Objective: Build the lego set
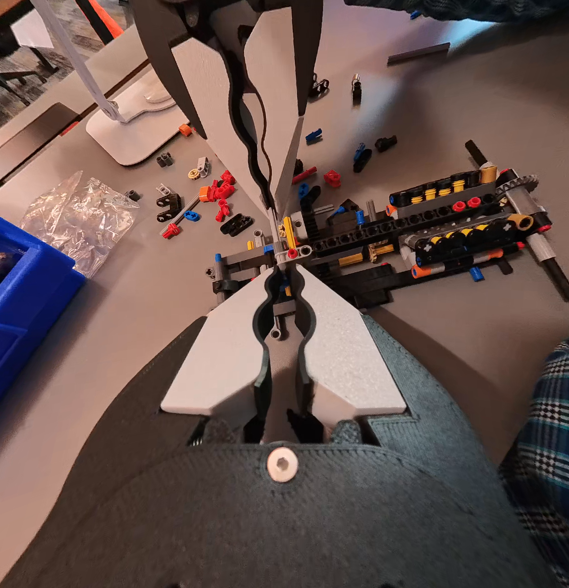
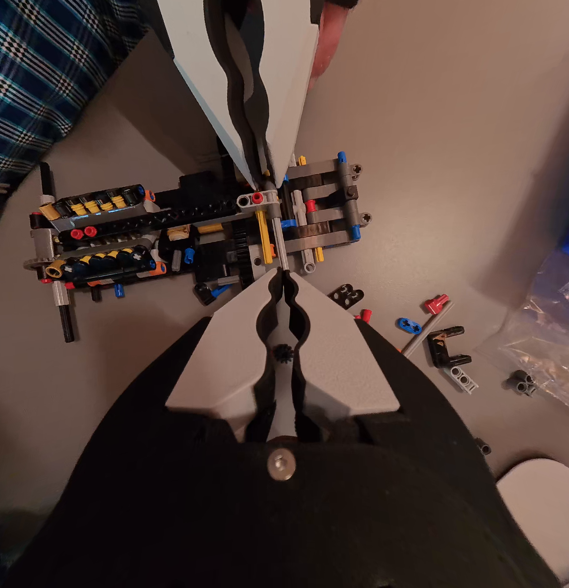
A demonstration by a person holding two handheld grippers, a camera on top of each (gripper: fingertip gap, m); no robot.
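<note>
- Left gripper: my near tool in the left wrist view; jaws narrow, tips pressed to the near side of the lego model, over its grey frame. Whether they pinch a part I cannot tell.
- Right gripper: jaws closed on the end of a thin grey rod that runs into the model.
- Lego model: long black, grey and yellow build lying flat on the table, between the two grippers, stretching right in the left wrist view.
- Loose pieces: red, blue, black and orange bits scattered on the table, far left of the model.
- Plastic bag: clear, crumpled, left, beside a blue bin.
- White stand: far left.
- Plaid sleeve: near right edge.
</note>
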